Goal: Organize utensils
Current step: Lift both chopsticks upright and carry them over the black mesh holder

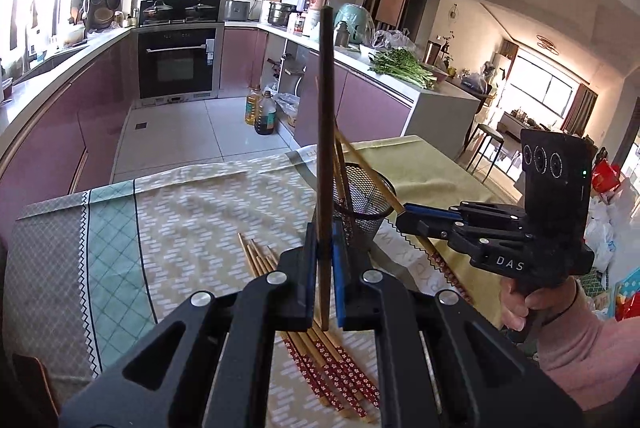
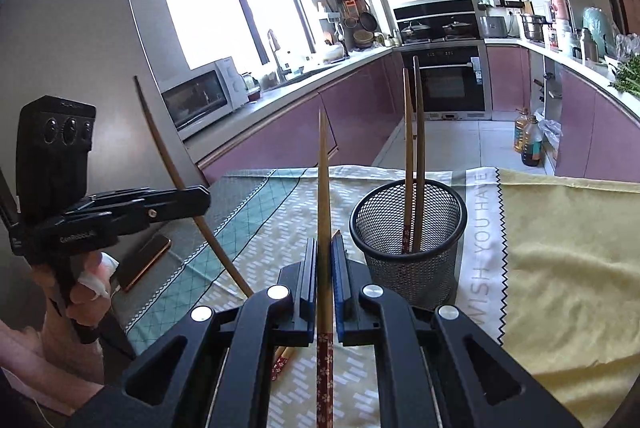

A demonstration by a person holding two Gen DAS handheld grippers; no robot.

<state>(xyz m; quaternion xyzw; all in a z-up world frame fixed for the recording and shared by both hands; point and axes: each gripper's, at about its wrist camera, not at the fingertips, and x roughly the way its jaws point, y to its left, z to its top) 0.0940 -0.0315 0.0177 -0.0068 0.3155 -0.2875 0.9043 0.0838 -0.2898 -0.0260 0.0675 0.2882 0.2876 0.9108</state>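
Both tongs, left (image 1: 324,260) and right (image 2: 325,268), are clenched on one chopstick (image 1: 325,131) each. Light, stiff and smooth, the sticks may pivot; a mid-shaft hold suits dropping into the mesh cup (image 2: 408,224).

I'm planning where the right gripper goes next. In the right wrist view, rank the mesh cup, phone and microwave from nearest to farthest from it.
1. Mesh cup: just ahead, slightly right of the right gripper.
2. Phone: flat on the table, off to the left.
3. Microwave: on the counter, far left.
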